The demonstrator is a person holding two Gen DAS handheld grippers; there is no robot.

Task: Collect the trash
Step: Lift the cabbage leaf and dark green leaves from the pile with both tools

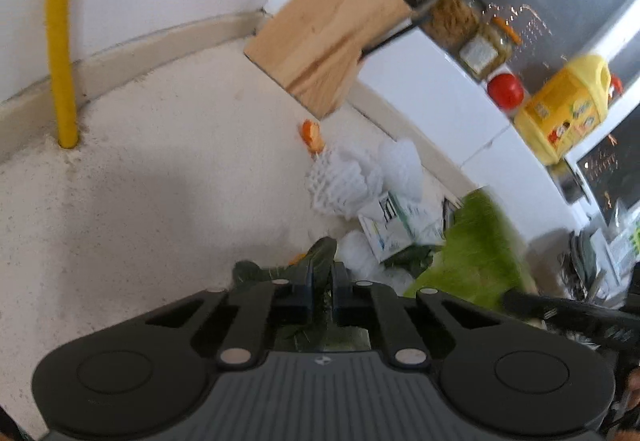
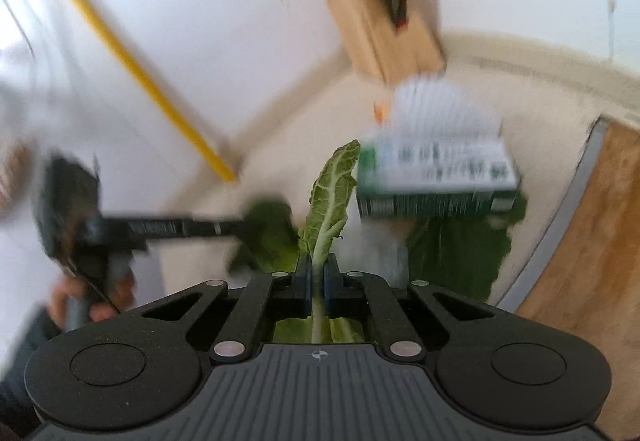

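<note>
Both grippers tilt down over the counter [image 1: 140, 169]. Left gripper [image 1: 321, 287] pinches a dark leaf [image 1: 316, 257]. Right gripper [image 2: 316, 281] pinches a pale leaf [image 2: 332, 181] pointing to 12 o'clock.

Your right gripper [image 2: 316, 281] had its jaws clamped on the pale stem of a green cabbage leaf [image 2: 330, 193], which stood up between them. Just right lay a blurred green-and-white carton [image 2: 436, 177]. At left, your left gripper [image 2: 240, 229] pinched a darker leaf [image 2: 268, 237].
</note>
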